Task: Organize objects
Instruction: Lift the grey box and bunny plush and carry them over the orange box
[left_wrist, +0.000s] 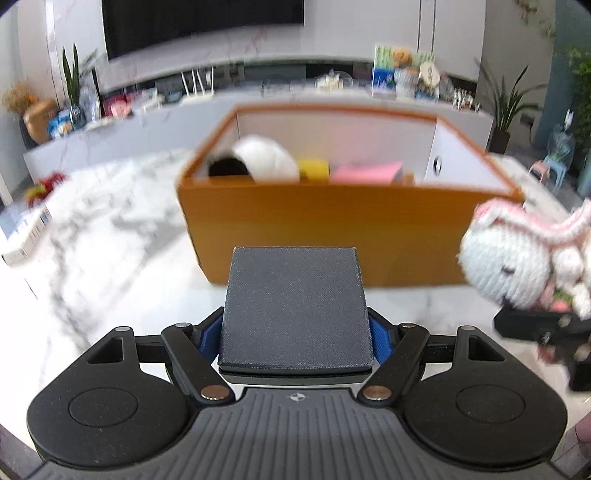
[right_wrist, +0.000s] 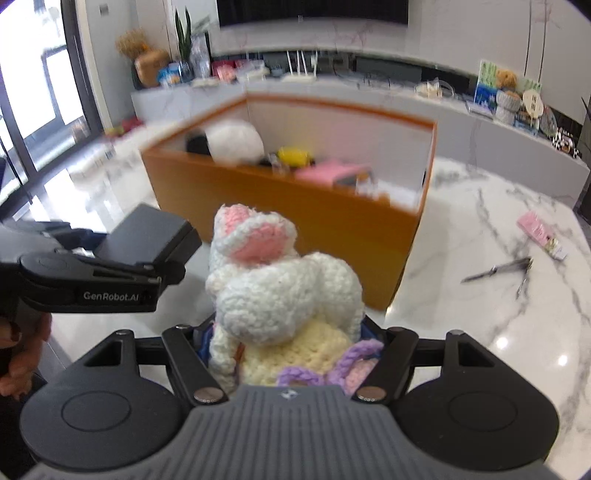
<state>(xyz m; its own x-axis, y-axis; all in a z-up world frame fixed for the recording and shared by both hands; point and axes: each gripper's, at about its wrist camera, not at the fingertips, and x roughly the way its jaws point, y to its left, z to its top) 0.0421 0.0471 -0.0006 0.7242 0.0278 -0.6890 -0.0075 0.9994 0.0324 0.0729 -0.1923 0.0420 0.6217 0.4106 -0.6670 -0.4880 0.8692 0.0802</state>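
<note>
Scissors (right_wrist: 498, 272) seemingly right of box (right_wrist: 288, 206)

Marble table (right_wrist: 480, 236) bears orange box (right_wrist: 295, 229); scissors (right_wrist: 498, 271); pink packet (right_wrist: 541, 234)

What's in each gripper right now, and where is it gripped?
Left gripper: dark box, clamped by its sides. Right gripper: crocheted bunny, gripped at its lower body.

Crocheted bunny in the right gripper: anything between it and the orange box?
Only the box's own near wall. The crocheted bunny faces the orange box across bare marble; the left gripper sits aside.
</note>
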